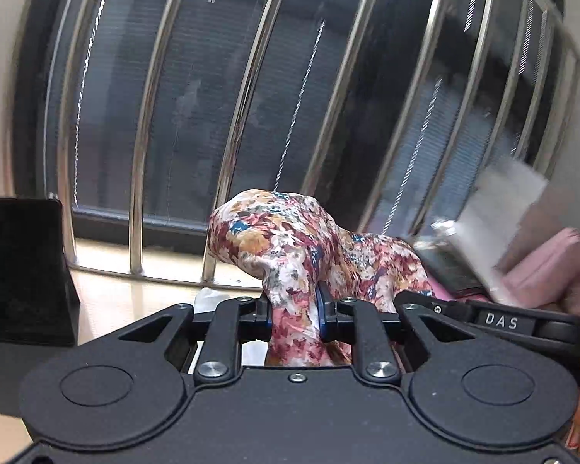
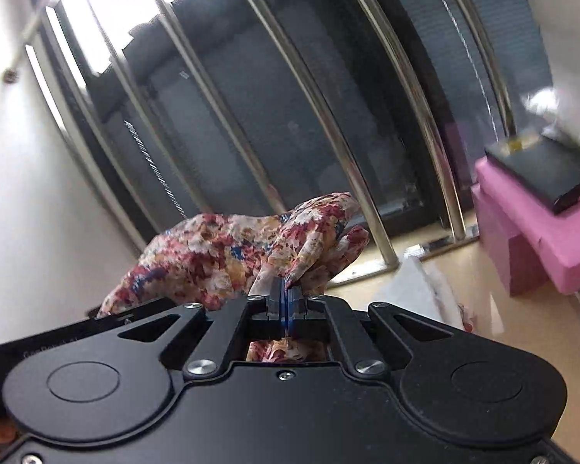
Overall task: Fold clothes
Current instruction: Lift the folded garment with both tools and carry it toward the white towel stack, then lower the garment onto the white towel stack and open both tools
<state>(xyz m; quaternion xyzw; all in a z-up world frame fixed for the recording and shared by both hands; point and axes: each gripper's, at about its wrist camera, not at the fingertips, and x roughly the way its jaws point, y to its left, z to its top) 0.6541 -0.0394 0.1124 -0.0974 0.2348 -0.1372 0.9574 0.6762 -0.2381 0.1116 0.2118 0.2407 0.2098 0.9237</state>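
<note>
A floral garment (image 1: pixel 290 239) in red, white, orange and blue is held up in the air by both grippers. My left gripper (image 1: pixel 294 309) is shut on a thick bunch of it, which bulges above the fingers and hangs below. My right gripper (image 2: pixel 286 301) is shut tight on a thin edge of the same floral garment (image 2: pixel 220 255), which drapes off to the left. The right gripper's black body (image 1: pixel 498 321) shows at the right of the left wrist view, close beside the left one. Most of the garment hangs out of view.
A window with metal bars (image 1: pixel 251 89) fills the background, above a light sill (image 1: pixel 108 270). A black object (image 1: pixel 19 270) stands at the left. A pink box (image 2: pixel 541 232) with a dark device (image 2: pixel 549 170) on it is at the right.
</note>
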